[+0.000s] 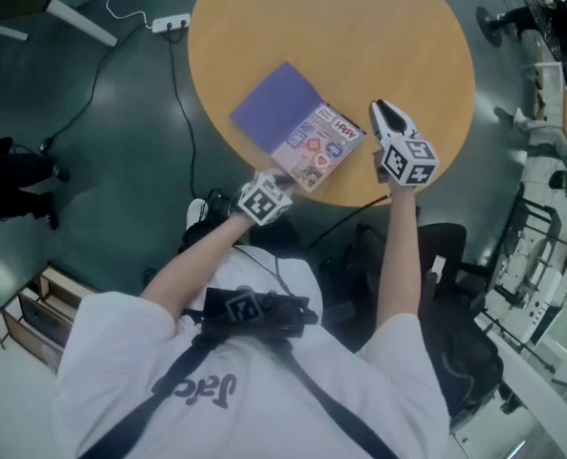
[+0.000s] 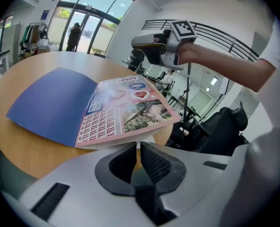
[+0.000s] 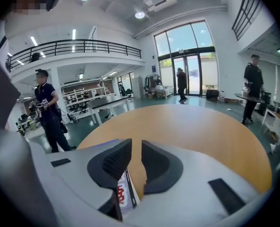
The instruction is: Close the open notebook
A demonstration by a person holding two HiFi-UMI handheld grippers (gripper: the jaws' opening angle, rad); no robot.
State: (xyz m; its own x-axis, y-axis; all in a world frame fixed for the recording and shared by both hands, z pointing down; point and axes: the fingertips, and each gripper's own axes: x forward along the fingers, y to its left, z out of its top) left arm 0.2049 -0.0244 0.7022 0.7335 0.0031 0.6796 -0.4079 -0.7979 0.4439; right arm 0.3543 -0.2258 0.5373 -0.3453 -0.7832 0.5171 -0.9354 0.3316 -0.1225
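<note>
- Right claw (image 3: pixel 136 148): the notebook (image 3: pixel 125 193) is mostly hidden behind its left jaw; only a strip of red print shows below the gap.
- Left claw (image 2: pixel 138 146): its body covers the notebook's near edge. Cover print past the tips is too small to read.
- Counter (image 1: pixel 359 27): the rim beyond both claws is cut off in the head view.
</note>
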